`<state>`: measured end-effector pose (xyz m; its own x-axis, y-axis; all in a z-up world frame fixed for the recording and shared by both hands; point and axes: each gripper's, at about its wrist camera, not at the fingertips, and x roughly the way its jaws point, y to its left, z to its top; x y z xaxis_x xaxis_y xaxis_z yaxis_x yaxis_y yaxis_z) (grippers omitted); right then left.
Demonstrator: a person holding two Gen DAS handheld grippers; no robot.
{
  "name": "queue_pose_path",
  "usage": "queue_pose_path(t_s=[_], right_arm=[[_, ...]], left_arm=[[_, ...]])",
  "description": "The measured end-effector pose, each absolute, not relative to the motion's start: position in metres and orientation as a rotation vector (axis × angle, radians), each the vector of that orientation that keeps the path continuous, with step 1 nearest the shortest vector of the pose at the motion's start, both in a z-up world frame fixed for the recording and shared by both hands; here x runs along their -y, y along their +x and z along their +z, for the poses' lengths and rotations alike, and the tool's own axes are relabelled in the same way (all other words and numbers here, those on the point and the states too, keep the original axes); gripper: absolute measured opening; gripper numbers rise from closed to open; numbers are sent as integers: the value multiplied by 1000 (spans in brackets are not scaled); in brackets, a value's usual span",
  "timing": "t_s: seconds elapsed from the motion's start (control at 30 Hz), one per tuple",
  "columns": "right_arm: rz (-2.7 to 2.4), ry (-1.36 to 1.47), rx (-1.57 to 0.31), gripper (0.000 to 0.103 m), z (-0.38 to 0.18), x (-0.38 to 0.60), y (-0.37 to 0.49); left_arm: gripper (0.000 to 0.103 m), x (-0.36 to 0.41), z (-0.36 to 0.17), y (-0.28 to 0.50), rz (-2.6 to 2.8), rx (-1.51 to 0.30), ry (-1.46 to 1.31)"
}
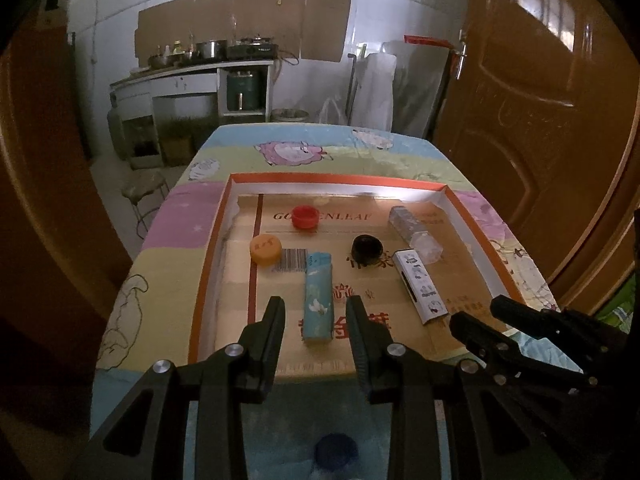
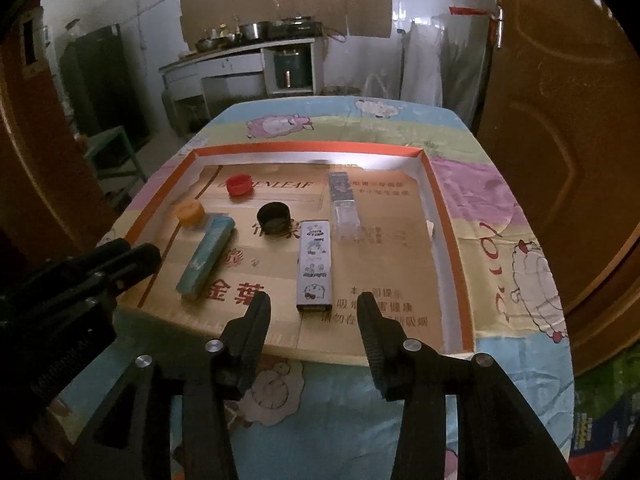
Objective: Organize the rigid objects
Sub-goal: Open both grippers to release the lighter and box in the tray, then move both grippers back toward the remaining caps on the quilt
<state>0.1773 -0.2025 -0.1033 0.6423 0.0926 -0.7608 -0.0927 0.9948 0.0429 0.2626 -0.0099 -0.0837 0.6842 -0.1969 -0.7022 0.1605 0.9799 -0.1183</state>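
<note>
A shallow cardboard tray (image 1: 203, 264) with an orange rim holds a red cap (image 1: 305, 216), an orange cap (image 1: 265, 250), a black cap (image 1: 367, 248), a clear lighter (image 1: 414, 232), a white patterned lighter (image 1: 420, 284) and a blue lighter (image 1: 318, 300). My left gripper (image 1: 316, 306) hovers over the blue lighter, open, fingers clear of it on both sides. The right gripper (image 2: 313, 304) stands open just before the near end of the white patterned lighter (image 2: 315, 264), not touching it. Each gripper shows in the other's view: the right gripper (image 1: 476, 312), the left gripper (image 2: 140, 250). Both are empty.
The tray lies on a table with a cartoon-sheep cloth (image 2: 520, 280). A dark blue cap (image 1: 335, 450) sits on the cloth near the front edge, under my left gripper. A brown door (image 1: 540, 120) stands at the right, a stool (image 1: 144, 192) at the left, a kitchen counter (image 1: 192, 76) behind.
</note>
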Motion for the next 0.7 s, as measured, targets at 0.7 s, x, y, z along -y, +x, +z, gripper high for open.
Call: queue_pose_path(t_s=[0.7], right_arm=[[100,-3,-830,46,-80,199,125]], left_arm=[[32,-2,-65,206,-219,-740,-65]])
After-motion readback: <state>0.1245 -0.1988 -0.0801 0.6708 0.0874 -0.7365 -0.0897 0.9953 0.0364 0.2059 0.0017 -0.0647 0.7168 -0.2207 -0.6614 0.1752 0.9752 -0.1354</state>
